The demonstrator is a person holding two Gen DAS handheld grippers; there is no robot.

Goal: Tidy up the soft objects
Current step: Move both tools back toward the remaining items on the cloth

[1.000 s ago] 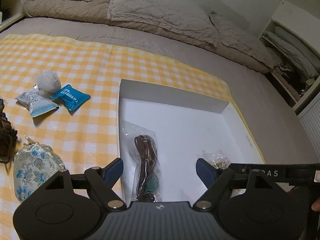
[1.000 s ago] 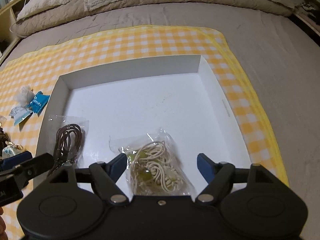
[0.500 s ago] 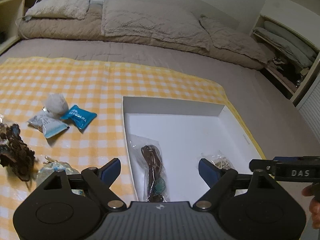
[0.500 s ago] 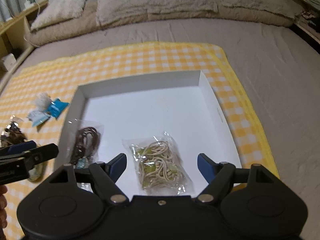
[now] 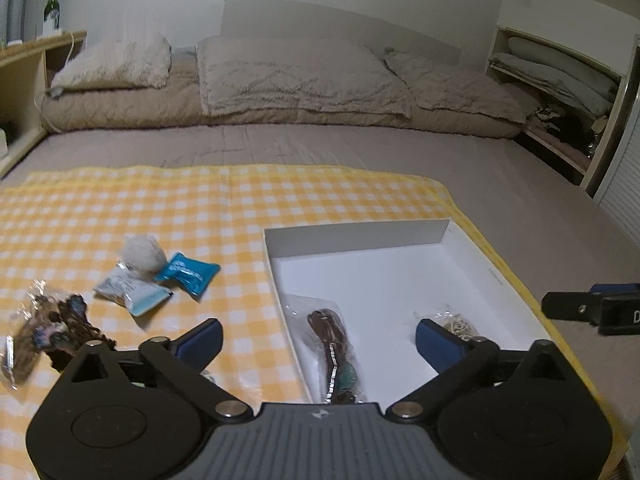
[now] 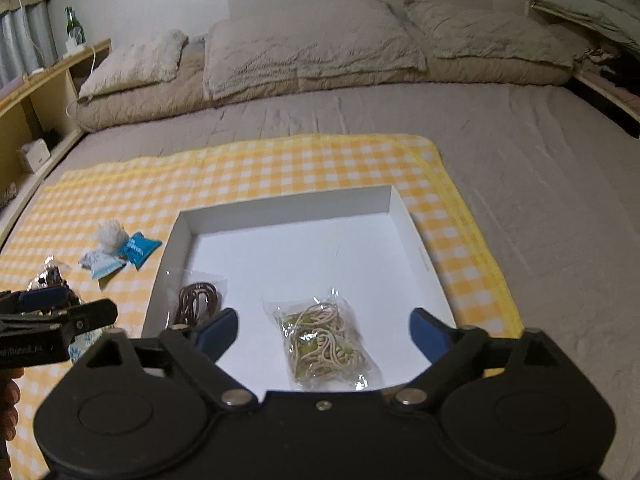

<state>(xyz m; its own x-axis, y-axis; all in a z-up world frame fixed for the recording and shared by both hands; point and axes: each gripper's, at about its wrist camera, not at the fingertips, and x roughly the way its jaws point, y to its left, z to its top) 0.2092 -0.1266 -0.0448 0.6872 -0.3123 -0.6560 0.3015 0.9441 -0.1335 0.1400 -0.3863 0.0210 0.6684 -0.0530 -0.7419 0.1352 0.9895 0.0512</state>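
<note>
Your left gripper [image 5: 318, 334] hides the near end of the brown cord packet [image 5: 332, 344] behind its body, and only the far tip of the cream cord packet [image 5: 456, 322] shows past its right finger. Far left in that view, a dark bundle in clear wrap [image 5: 44, 324] is blurred and hard to make out. A floral pouch [image 6: 86, 340] is mostly covered by the left gripper where it crosses the right wrist view. Your right gripper [image 6: 324, 330] cuts off the near wall of the white box [image 6: 288, 210].

Both sets of fingers are opening and spread wide, with nothing pressed between them. Both packets lie loose on the box floor, brown at the near left, cream near the middle.

Outside the box to the left, a white fluffy ball [image 5: 142, 256], a blue sachet [image 5: 188, 274] and a pale sachet [image 5: 132, 294] sit touching on the yellow checked cloth [image 5: 160, 208]. The cloth covers a grey-brown bed [image 6: 540, 160], with pillows [image 6: 312, 52] at the far end, a wooden shelf [image 6: 52, 76] on the left holding a green bottle [image 6: 74, 26], and folded bedding [image 5: 560, 76] in a niche on the right.
</note>
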